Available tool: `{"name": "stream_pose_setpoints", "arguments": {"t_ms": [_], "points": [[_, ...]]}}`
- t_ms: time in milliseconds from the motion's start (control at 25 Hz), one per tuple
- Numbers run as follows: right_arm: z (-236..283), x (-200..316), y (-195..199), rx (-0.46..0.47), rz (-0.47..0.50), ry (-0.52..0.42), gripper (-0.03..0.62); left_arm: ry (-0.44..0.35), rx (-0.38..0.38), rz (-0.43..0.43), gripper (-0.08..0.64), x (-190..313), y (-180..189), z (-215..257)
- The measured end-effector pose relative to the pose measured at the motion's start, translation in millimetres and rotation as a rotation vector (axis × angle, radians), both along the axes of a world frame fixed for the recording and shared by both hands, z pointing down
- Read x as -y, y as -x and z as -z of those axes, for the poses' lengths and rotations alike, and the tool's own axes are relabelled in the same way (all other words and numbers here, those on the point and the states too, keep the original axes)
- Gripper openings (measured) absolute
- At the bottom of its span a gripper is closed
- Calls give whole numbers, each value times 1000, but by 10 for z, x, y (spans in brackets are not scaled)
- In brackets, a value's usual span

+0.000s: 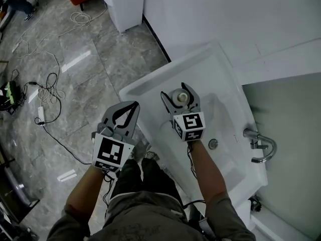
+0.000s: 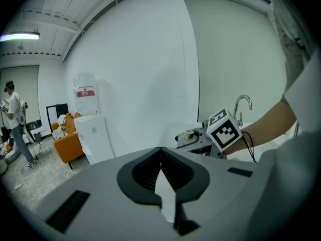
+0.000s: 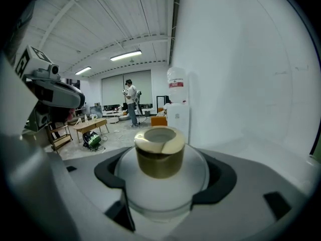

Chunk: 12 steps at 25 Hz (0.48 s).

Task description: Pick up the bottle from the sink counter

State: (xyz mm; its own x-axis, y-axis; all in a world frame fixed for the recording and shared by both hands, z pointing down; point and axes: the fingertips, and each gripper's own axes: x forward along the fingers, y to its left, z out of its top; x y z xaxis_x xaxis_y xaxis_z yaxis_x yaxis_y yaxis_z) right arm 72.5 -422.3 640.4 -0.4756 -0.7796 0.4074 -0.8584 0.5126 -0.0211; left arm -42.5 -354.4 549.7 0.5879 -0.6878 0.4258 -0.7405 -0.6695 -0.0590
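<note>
Over the sink counter (image 1: 215,67), right tool (image 1: 177,93) clamps the bottle (image 1: 181,97); left tool (image 1: 134,105), jaws together, hangs by its edge.

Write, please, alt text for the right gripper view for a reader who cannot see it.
The right gripper clasps a round white bottle with a gold cap between its dark fingers. Beyond, a white wall fills the right side, a water dispenser stands by it, and a person stands farther off.
</note>
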Motion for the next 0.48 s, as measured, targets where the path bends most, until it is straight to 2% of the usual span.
{"name": "stream_pose_setpoints", "arguments": {"t_ms": [160, 480], "points": [[339, -101, 0, -11, 6, -24, 330, -16, -10, -20, 17, -76, -44, 180], [1180, -389, -20, 63, -5, -56, 330, -39, -22, -68, 17, -241, -119, 574]]}}
